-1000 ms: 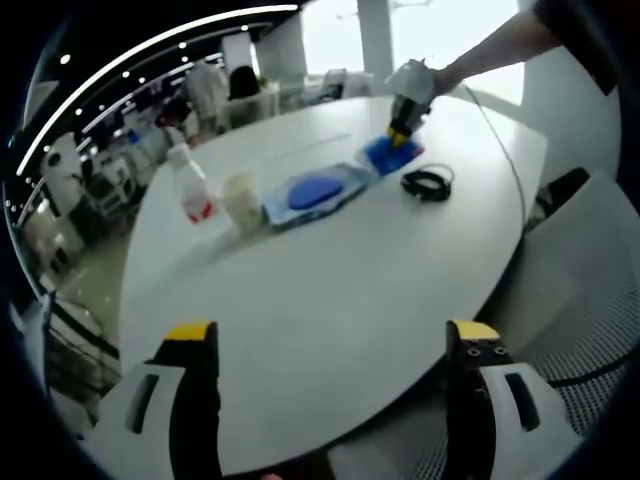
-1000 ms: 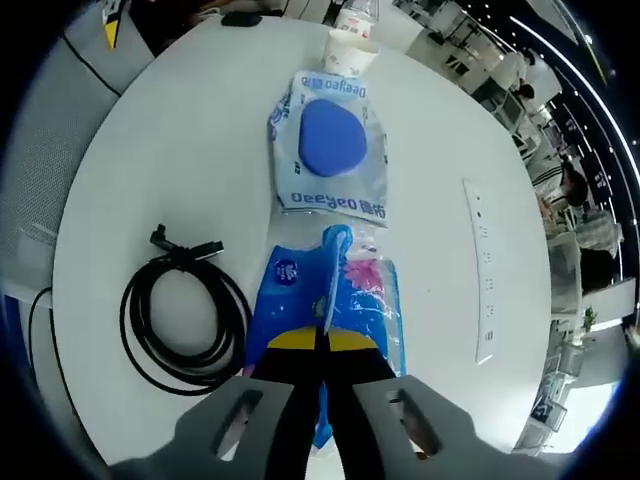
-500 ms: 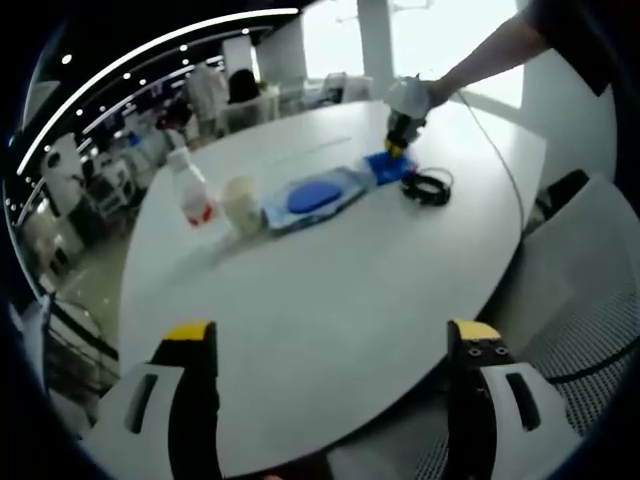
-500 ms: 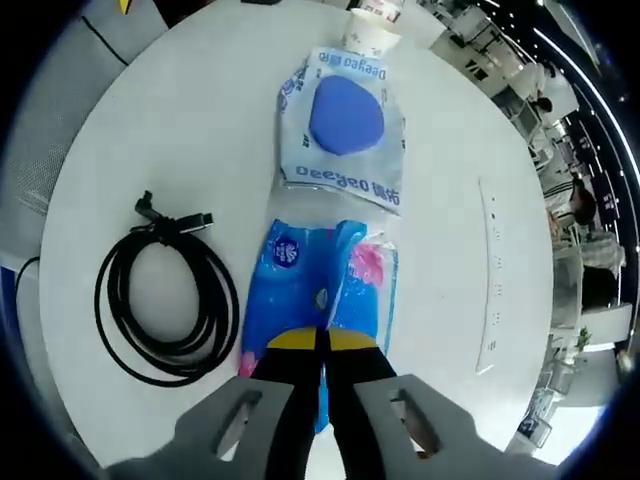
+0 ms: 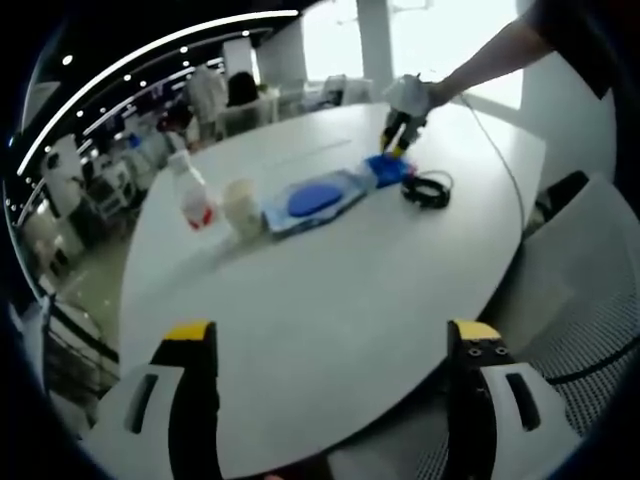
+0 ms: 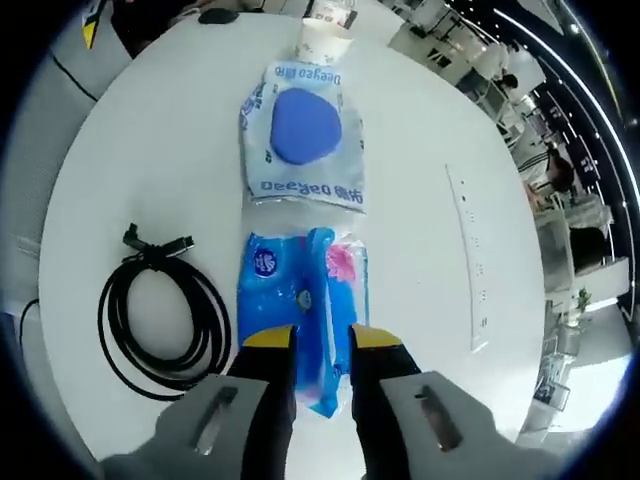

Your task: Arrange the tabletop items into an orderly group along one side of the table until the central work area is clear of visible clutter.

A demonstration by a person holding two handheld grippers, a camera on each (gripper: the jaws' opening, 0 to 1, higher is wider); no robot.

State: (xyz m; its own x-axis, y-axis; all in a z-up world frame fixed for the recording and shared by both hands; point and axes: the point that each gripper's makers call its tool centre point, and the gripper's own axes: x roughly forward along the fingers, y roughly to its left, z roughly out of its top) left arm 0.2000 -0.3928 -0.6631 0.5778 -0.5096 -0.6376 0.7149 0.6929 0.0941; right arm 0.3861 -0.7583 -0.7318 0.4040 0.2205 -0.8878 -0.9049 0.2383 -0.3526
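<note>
- On the white round table (image 6: 420,150), in the right gripper view, the blue wipes pack (image 6: 300,305) is seen lying flat, just below the clear pouch with a blue pad (image 6: 297,135).
- The right gripper (image 6: 321,340) is now parted a little: a narrow gap is seen between its yellow-tipped jaws, and the near end of the pack shows through this gap. Half a second ago the jaws were closed together on the raised middle fold of the pack, so the pack has just been released.
- The pack is now left end to end with the pouch; their edges look touching or almost touching, which cannot be told exactly.
- The coiled black cable (image 6: 160,315) is seen beside the pack, apart from it, and is not yet brought into the row.
- Beyond the pouch, a paper cup (image 6: 322,42) is placed, and in the left gripper view a plastic bottle (image 5: 192,190) is seen next to this cup.
- The left gripper (image 5: 335,345) is held wide open above the near edge of the table, with nothing between its jaws.
- A line of bottle, cup, pouch and pack is judged to be formed; the cable is probably what remains.
</note>
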